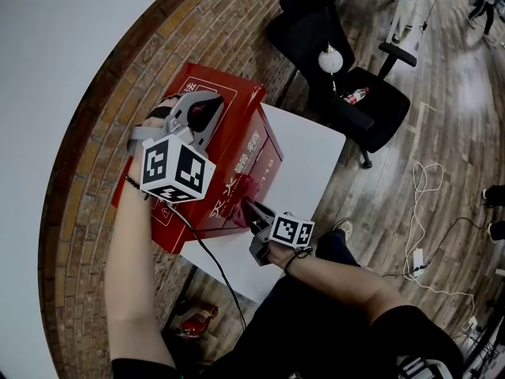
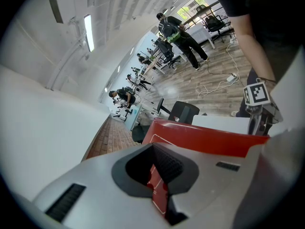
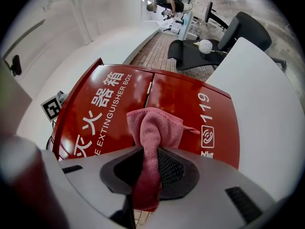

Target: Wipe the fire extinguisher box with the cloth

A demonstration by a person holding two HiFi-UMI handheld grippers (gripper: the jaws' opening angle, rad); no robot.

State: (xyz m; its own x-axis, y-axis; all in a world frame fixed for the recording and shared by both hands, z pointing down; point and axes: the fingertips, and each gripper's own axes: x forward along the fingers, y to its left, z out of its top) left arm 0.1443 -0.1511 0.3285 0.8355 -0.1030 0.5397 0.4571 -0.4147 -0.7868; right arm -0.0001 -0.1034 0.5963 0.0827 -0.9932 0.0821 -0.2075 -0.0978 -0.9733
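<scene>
— So, where's the thing you're cleaning?

— The fire extinguisher box [image 1: 237, 125] stands on the white table [image 1: 312, 152], lettered front turned toward me. My left gripper [image 1: 201, 115] rests on its top, jaws drawn together with nothing between them. I'd say it's there to steady the box. My right gripper [image 3: 152, 162] is clamped on the cloth [image 3: 155, 125], and the bunched end lies against the front face, between the lettering and the "119".

— How do you expect the two to handle?

— The box looks like stiff sheet metal under glossy red paint. I judge it hard, slick and not delicate. It may skate on that smooth tabletop if I push sideways, so bearing down on the lid makes sense. There's no call to lift it.

— And the cloth?

— It's soft, light and nappy, and it folds wherever I pinch it. I have it by a fold, with a wad standing out ahead of the pads and a tail hanging behind them. I think that's the right hold, because the fabric in front means the hard jaw tips needn't touch the paint.

— Anything to watch?

— The nap could drag on the paint and tug the fold loose. I'd grip firmly but press lightly.
</scene>
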